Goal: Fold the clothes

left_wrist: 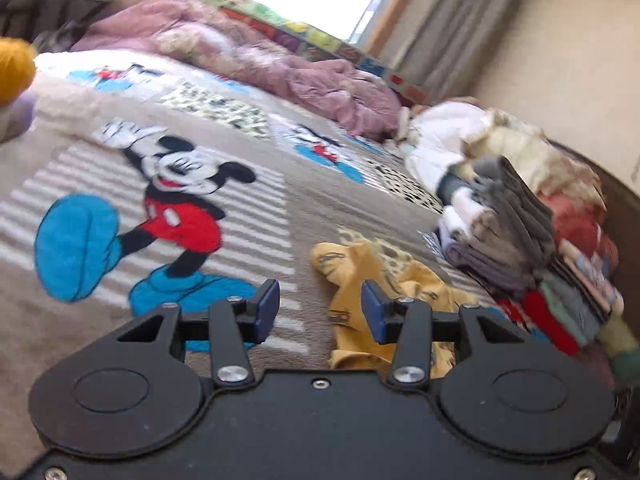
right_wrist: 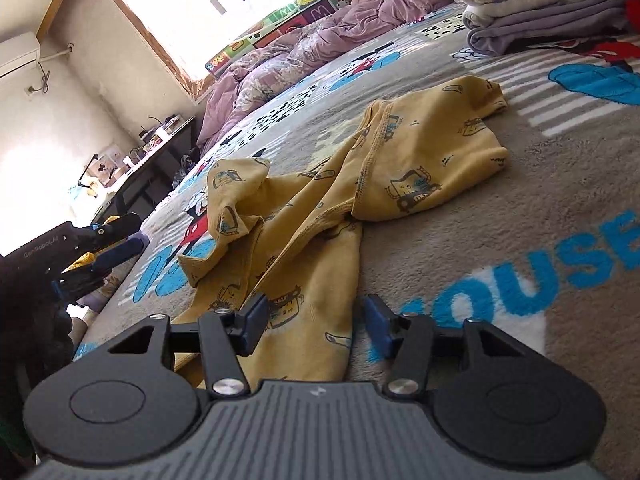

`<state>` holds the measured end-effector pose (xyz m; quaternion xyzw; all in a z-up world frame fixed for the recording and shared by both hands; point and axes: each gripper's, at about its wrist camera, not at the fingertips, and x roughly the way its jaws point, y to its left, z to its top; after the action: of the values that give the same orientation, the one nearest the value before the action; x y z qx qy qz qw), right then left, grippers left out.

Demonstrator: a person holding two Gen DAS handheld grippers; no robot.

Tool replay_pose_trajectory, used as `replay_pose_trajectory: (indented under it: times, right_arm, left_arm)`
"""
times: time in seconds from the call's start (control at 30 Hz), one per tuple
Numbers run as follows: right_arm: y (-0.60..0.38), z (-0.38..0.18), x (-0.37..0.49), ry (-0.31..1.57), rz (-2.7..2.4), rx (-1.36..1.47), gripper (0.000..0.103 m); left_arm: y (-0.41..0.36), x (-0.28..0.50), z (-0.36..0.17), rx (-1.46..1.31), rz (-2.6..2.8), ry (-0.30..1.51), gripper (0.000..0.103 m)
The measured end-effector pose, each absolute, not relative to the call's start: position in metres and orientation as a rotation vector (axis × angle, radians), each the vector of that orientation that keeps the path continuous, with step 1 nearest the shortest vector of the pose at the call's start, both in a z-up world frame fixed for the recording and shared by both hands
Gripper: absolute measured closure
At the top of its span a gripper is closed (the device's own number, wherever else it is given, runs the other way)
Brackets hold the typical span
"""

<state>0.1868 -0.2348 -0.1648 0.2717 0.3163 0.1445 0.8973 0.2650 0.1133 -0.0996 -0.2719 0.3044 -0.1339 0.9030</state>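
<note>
A crumpled yellow printed garment (right_wrist: 340, 184) lies on the Mickey Mouse blanket (right_wrist: 500, 220) covering the bed. My right gripper (right_wrist: 314, 320) is open, low over the garment's near end, with cloth showing between its blue pads. In the left wrist view the same garment (left_wrist: 384, 292) lies just ahead and to the right of my left gripper (left_wrist: 320, 312), which is open and empty above the blanket (left_wrist: 120, 200). The left gripper also shows at the left edge of the right wrist view (right_wrist: 108, 240).
A stack of folded clothes (left_wrist: 532, 240) stands at the right of the bed, also seen at the far right (right_wrist: 540, 12). A rumpled pink duvet (left_wrist: 260, 60) lies along the far side. A desk (right_wrist: 132, 176) stands beyond the bed.
</note>
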Motion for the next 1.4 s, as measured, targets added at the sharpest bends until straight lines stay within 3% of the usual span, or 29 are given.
replay_pose_trajectory:
  times: [0.17, 0.5, 0.6, 0.67, 0.8, 0.9, 1.13, 1.2, 1.23, 1.27, 1.4]
  right_arm:
    - [-0.235, -0.165, 0.189, 0.655, 0.299, 0.563, 0.048]
    - [-0.225, -0.164, 0.188, 0.644, 0.3, 0.504, 0.043]
    - [-0.224, -0.164, 0.187, 0.642, 0.299, 0.499, 0.043]
    - [-0.223, -0.164, 0.187, 0.641, 0.3, 0.493, 0.043]
    - [-0.222, -0.163, 0.187, 0.64, 0.3, 0.486, 0.043]
    - [-0.222, -0.164, 0.187, 0.639, 0.301, 0.485, 0.043]
    - [-0.223, -0.164, 0.187, 0.637, 0.303, 0.488, 0.043]
    - [-0.223, -0.164, 0.187, 0.636, 0.304, 0.487, 0.043]
    - [-0.222, -0.164, 0.187, 0.636, 0.304, 0.485, 0.043]
    - [-0.222, -0.164, 0.186, 0.635, 0.304, 0.483, 0.043]
    - [-0.221, -0.164, 0.186, 0.633, 0.303, 0.478, 0.043]
  left_arm:
    - [0.123, 0.274, -0.141, -0.985, -0.341, 0.816, 0.06]
    - [0.103, 0.28, -0.161, -1.237, -0.343, 0.894, 0.062]
    - [0.102, 0.279, -0.162, -1.253, -0.308, 0.856, 0.074]
    - [0.102, 0.279, -0.163, -1.233, -0.293, 0.839, 0.091]
    - [0.099, 0.28, -0.155, -1.149, -0.319, 0.819, 0.097]
    - [0.106, 0.274, -0.129, -1.062, -0.305, 0.688, 0.098]
    - [0.119, 0.247, -0.052, -0.558, -0.137, 0.261, 0.099]
    - [0.126, 0.252, -0.052, -0.458, -0.053, 0.307, 0.094]
    - [0.13, 0.26, -0.06, -0.427, -0.034, 0.39, 0.085]
    - [0.137, 0.263, -0.069, -0.44, -0.009, 0.437, 0.069]
    - [0.184, 0.259, -0.096, -0.737, 0.068, 0.471, 0.067]
